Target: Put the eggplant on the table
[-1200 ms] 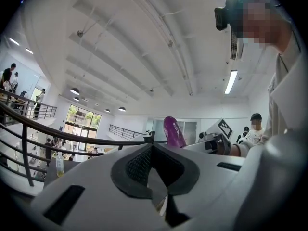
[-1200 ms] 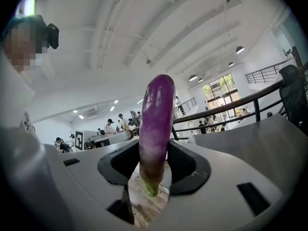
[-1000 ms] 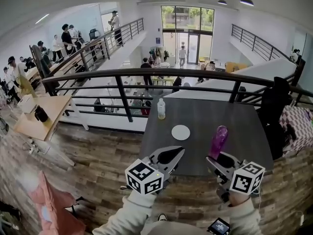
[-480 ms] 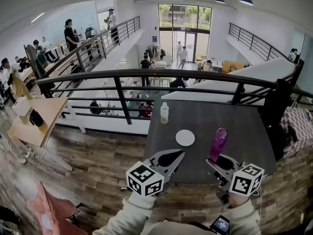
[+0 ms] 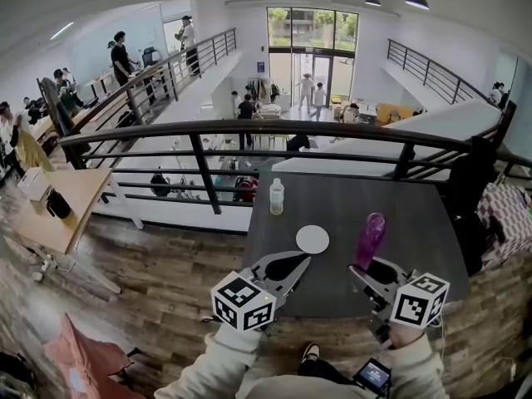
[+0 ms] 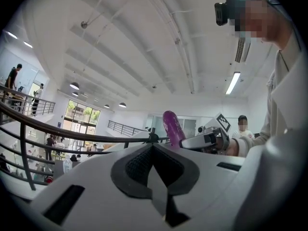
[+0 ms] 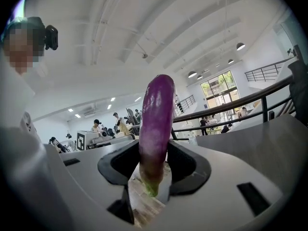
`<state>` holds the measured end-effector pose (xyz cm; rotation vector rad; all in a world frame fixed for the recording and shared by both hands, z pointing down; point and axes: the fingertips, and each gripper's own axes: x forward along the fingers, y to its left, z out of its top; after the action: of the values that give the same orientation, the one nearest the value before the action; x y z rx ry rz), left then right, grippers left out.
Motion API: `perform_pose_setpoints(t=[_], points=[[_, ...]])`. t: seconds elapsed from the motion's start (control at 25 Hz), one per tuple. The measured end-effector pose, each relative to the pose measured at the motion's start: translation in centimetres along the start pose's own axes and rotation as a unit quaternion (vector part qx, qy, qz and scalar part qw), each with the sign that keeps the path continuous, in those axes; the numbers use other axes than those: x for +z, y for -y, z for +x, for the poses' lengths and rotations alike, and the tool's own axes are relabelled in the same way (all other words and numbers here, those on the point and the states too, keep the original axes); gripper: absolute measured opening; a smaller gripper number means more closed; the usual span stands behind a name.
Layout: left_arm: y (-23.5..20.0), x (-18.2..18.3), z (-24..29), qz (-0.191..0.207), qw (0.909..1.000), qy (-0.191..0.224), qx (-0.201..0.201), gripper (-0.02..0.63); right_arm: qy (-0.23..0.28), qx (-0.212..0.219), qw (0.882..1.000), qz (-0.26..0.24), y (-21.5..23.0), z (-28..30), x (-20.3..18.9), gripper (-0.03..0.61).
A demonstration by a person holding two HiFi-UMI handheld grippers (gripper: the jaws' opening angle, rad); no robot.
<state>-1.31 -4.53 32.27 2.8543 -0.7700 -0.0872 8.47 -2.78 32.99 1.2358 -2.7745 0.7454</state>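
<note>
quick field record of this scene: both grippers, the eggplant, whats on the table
right gripper: shut on the eggplant's stem end
eggplant: purple, held upright, not yet set on the table
left gripper: jaws together, nothing between them
table: dark top, beside a railing
on the table: white round disc, small bottle near the far edge

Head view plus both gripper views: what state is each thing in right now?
Eggplant: upright, stem end down, clamped in the right gripper, not yet set on the table.
Right gripper: shut on the eggplant.
Left gripper: jaws together, empty.
Bottle: standing upright on the table.
White disc: lying flat on the table, nothing on it.
</note>
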Motion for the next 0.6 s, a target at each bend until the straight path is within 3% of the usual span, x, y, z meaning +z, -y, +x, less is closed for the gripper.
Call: perform_pose_setpoints(t=[0.6], points=[[-6.5,1.1,8.5,0.013,0.9997,0.001,0.019,0.002,0.001,0.026,1.0,0.0,8.7,4.9,4.4,0.187]])
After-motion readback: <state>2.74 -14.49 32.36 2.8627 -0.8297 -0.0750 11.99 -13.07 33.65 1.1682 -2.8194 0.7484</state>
